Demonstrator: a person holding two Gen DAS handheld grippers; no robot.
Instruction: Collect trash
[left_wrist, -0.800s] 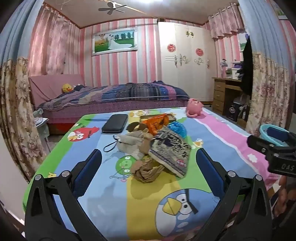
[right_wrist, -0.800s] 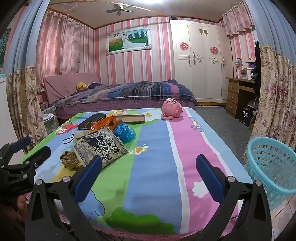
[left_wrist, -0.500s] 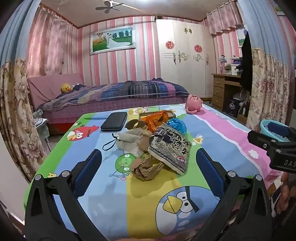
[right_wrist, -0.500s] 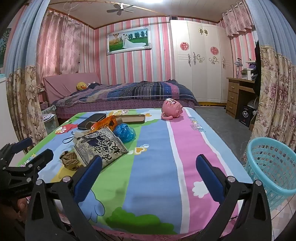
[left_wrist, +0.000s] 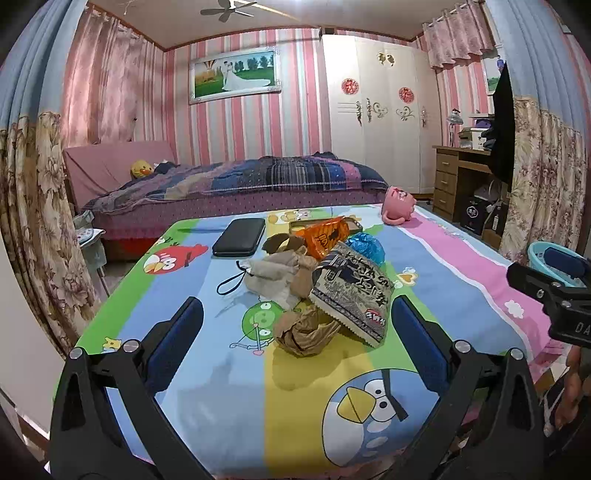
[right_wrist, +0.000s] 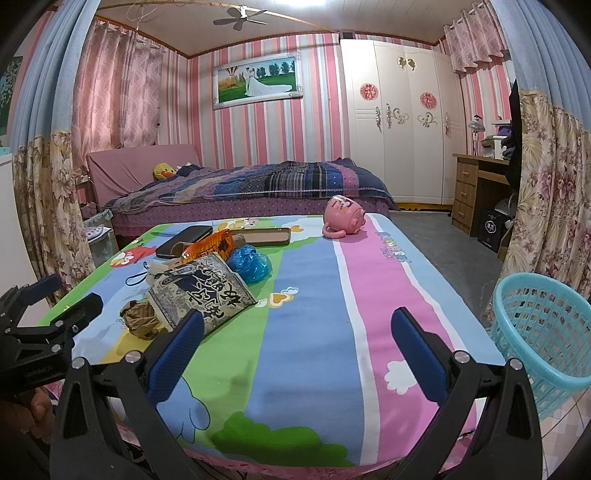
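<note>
A heap of trash lies on the left half of the counter (right_wrist: 310, 332), which wears a cartoon-bird cloth: a crumpled brown paper ball (left_wrist: 306, 332) nearest, a printed black-and-white bag (left_wrist: 352, 291) leaning over it, a blue plastic wad (right_wrist: 249, 264) and an orange wrapper (left_wrist: 327, 236) farther back. The left gripper (left_wrist: 295, 343) hovers before the paper ball, jaws spread wide and empty. The right gripper (right_wrist: 295, 354) hangs over bare cloth to the right, jaws likewise wide and empty. A turquoise basket (right_wrist: 543, 332) stands on the floor off the counter's right edge.
</note>
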